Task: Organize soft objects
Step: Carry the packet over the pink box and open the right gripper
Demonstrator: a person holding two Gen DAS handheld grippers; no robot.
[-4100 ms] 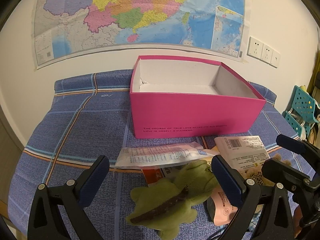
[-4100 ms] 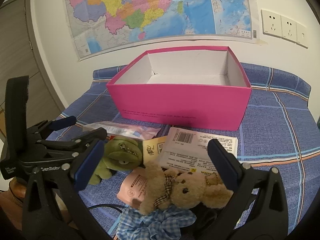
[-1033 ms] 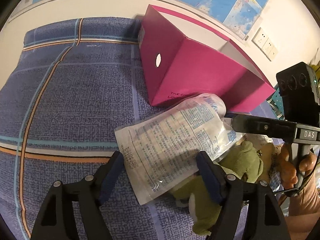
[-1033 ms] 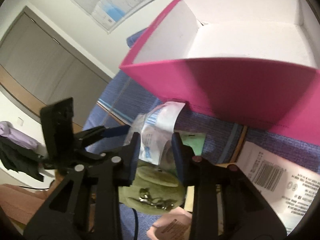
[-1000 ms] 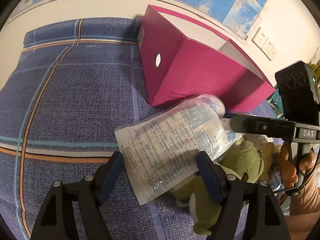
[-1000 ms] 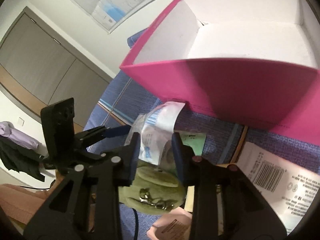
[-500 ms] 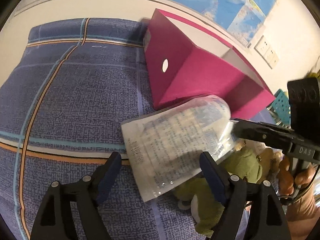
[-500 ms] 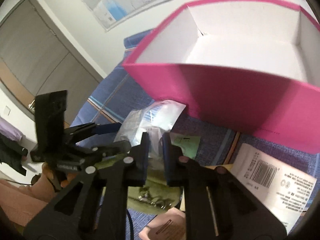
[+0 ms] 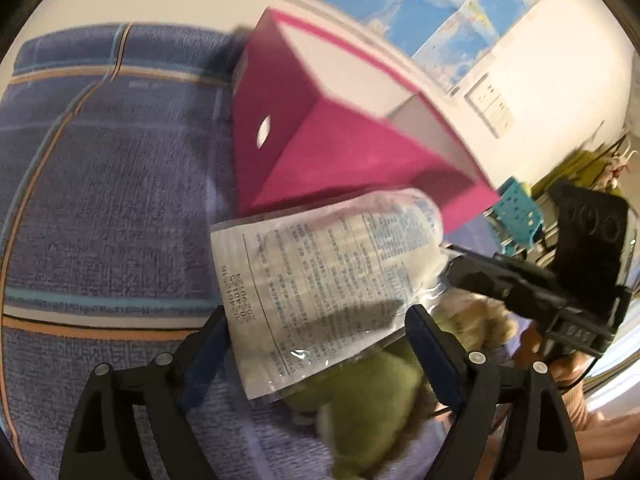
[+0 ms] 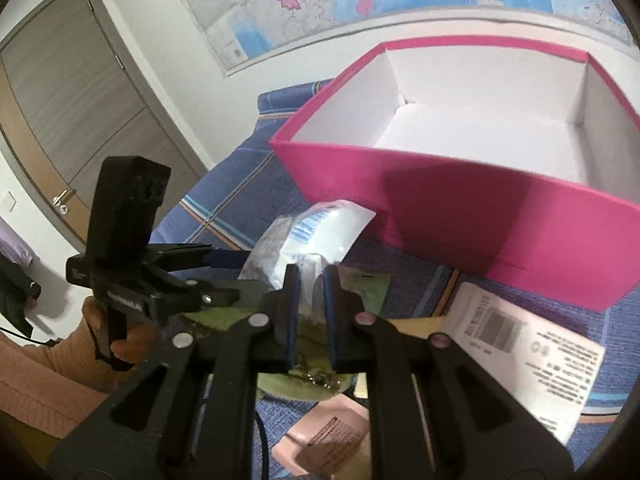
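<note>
Clear plastic packet point(image 9: 328, 276) hangs just before the pink box point(image 10: 500, 216) — right gripper point(image 10: 308, 284) fingers clamp its end, while left gripper point(image 9: 316, 344) fingers, just opening, stand wide around it above the green plush point(image 9: 368, 392).

Your left black two-finger gripper with blue pads point(image 9: 316, 344) points downward, its jaws spread wide; they have just been opening further. A clear plastic printed packet point(image 9: 320, 276) lies between the pads, and neither pad presses on it. Your right black two-finger gripper with blue pads point(image 10: 307, 292) also tilts downward, its jaws drawn nearly together and pinching one end of that packet, having just closed on it. In the right wrist view, your left hand point(image 10: 120, 334) wraps the left gripper's handle, in a pink ribbed knit sleeve point(image 10: 36, 372). In the left wrist view, your right hand point(image 9: 560, 360) grips the other handle.
</note>
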